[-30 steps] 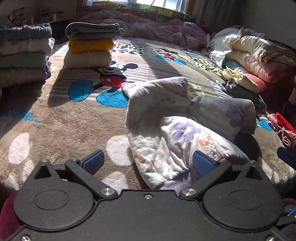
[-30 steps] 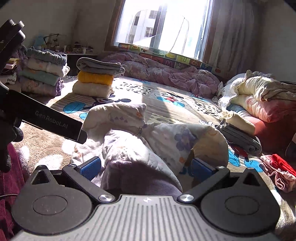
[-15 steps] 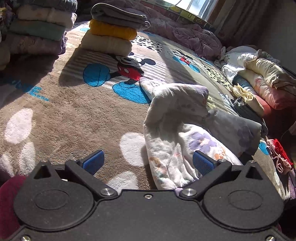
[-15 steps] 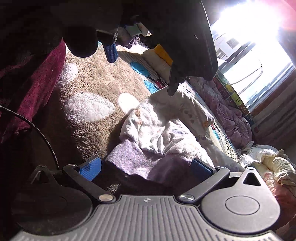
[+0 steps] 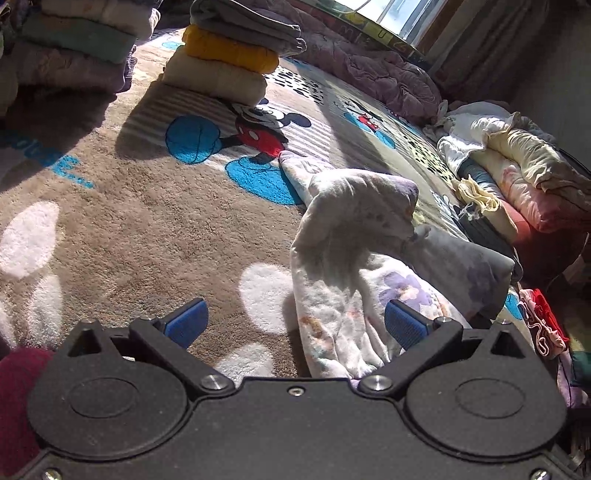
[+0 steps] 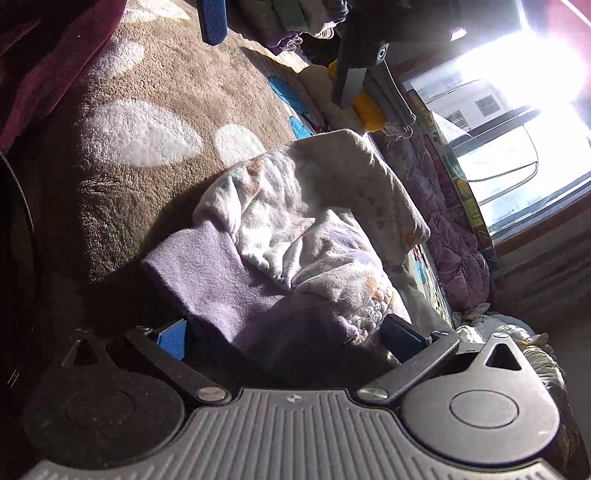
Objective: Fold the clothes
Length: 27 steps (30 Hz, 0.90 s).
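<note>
A crumpled white floral fleece garment (image 5: 354, 258) with a lilac cuff lies on the brown Mickey Mouse blanket (image 5: 147, 221). My left gripper (image 5: 295, 326) is open low over the blanket; its right finger is next to the garment's near edge. My right gripper (image 6: 288, 338) is open, rolled sideways, with the lilac cuff (image 6: 221, 280) lying between its blue pads. The garment's white body (image 6: 314, 206) bunches up beyond. The left gripper's blue fingertip (image 6: 212, 20) shows at the top of the right wrist view.
Two stacks of folded clothes stand at the far left (image 5: 74, 40) and far middle (image 5: 229, 55). A purple quilt (image 5: 369, 74) lies along the window. Unfolded clothes are piled at the right (image 5: 517, 166). A red garment (image 5: 543, 317) lies near the right edge.
My right gripper dropped and rolled sideways, and the lilac cuff now sits between its open pads. My left gripper moved forward and left along the garment's edge, still open.
</note>
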{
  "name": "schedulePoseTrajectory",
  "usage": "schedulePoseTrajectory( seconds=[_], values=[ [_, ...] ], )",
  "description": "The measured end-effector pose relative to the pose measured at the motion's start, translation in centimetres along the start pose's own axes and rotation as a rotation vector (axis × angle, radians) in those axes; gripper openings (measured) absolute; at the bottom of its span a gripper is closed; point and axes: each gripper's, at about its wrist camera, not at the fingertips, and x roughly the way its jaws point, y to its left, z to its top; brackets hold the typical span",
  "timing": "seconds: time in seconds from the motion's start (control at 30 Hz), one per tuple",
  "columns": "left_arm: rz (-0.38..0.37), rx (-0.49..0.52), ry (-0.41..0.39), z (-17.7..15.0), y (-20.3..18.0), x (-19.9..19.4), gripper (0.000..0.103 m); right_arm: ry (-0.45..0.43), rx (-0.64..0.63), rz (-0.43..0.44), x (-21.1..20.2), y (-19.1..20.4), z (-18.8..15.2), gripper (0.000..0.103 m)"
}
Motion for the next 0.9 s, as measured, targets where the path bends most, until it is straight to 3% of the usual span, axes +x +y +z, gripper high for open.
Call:
schedulePoseTrajectory(
  seconds=[0.2, 0.27, 0.33, 0.43, 0.5, 0.57, 0.6, 0.63, 0.67, 0.73, 0.8, 0.83, 0.9],
  values=[
    [-0.011, -0.003, 0.002, 0.1, 0.1, 0.2, 0.103, -0.087, 0.118, 0.040, 0.1, -1.3, -1.8, 0.102],
    [-0.010, -0.001, 0.007, 0.0, 0.1, 0.3, 0.103, -0.069, 0.066, -0.028, -0.3, -0.9, -0.9, 0.102],
    [-0.007, 0.000, 0.009, -0.1, 0.0, 0.4, 0.103, -0.149, -0.097, -0.179, -1.6, 1.1, -0.3, 0.102],
    [0.001, 0.002, 0.014, -0.2, -0.1, 0.7, 0.103, -0.193, -0.191, -0.136, -2.1, 2.7, 0.5, 0.102],
    [0.009, 0.001, 0.016, -0.2, 0.0, 0.8, 0.103, -0.168, -0.226, -0.103, -1.4, 3.4, 0.8, 0.093],
    [0.017, -0.004, 0.018, -0.2, 0.1, 0.9, 0.103, -0.175, -0.227, -0.066, -1.2, 3.4, 1.1, 0.066],
    [0.019, -0.009, 0.018, -0.2, 0.2, 1.0, 0.103, -0.178, -0.223, -0.039, -1.3, 3.3, 1.3, 0.059],
    [0.021, -0.015, 0.018, -0.2, 0.3, 1.0, 0.103, -0.180, -0.220, -0.016, -1.3, 3.1, 1.5, 0.043],
    [0.024, -0.021, 0.018, -0.2, 0.5, 1.0, 0.103, -0.184, -0.209, -0.008, -1.4, 2.8, 1.7, 0.035],
    [0.028, -0.032, 0.020, -0.1, 0.7, 1.1, 0.103, -0.190, -0.153, -0.001, -1.7, 1.5, 2.0, 0.030],
    [0.030, -0.038, 0.023, -0.1, 0.9, 1.2, 0.103, -0.191, -0.045, 0.010, -1.9, -0.8, 2.3, 0.017],
    [0.032, -0.040, 0.025, -0.1, 0.9, 1.3, 0.103, -0.188, 0.039, 0.027, -1.9, -2.3, 2.6, 0.010],
    [0.032, -0.041, 0.030, -0.1, 0.9, 1.4, 0.103, -0.184, 0.257, 0.069, -1.7, -6.2, 2.4, 0.010]
  ],
)
